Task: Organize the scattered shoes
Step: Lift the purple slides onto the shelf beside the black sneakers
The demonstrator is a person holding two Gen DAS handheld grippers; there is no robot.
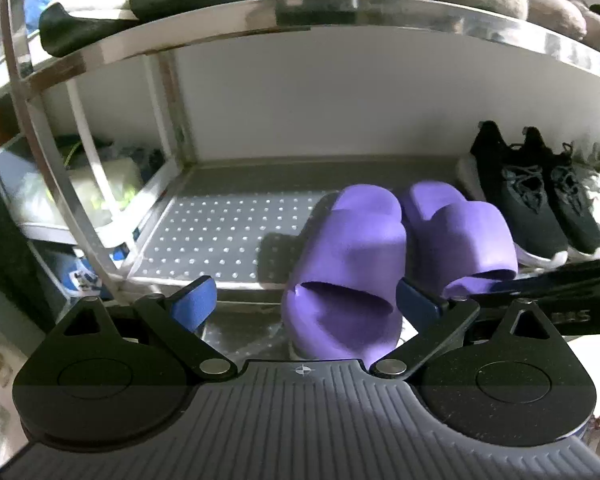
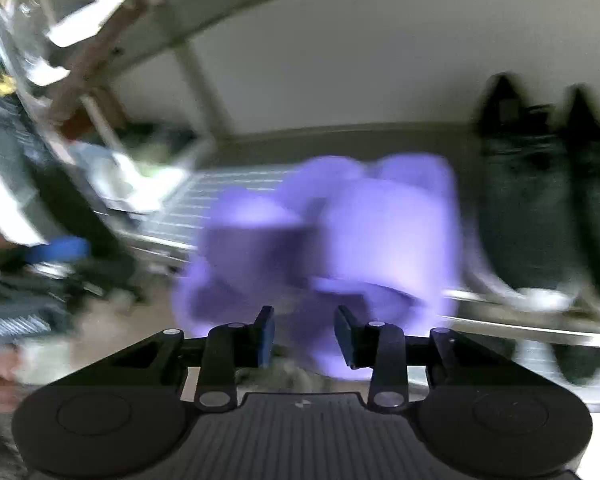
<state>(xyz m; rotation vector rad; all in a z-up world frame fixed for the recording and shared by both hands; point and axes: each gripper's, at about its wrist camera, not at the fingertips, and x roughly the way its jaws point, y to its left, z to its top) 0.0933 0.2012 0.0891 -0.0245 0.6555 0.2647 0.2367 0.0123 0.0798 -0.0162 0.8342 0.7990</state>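
Left wrist: purple slippers [image 1: 400, 248] — toes toward camera.

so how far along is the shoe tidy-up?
Done: black sneakers sit paired on the shelf, and the right purple slipper is lined up beside them. In hand: the left slipper overhangs the shelf's front edge between the open jaws of the left gripper. The right gripper is open and holds nothing; its view is blurred. Left: push that slipper fully in. Other stray shoes can't be seen.
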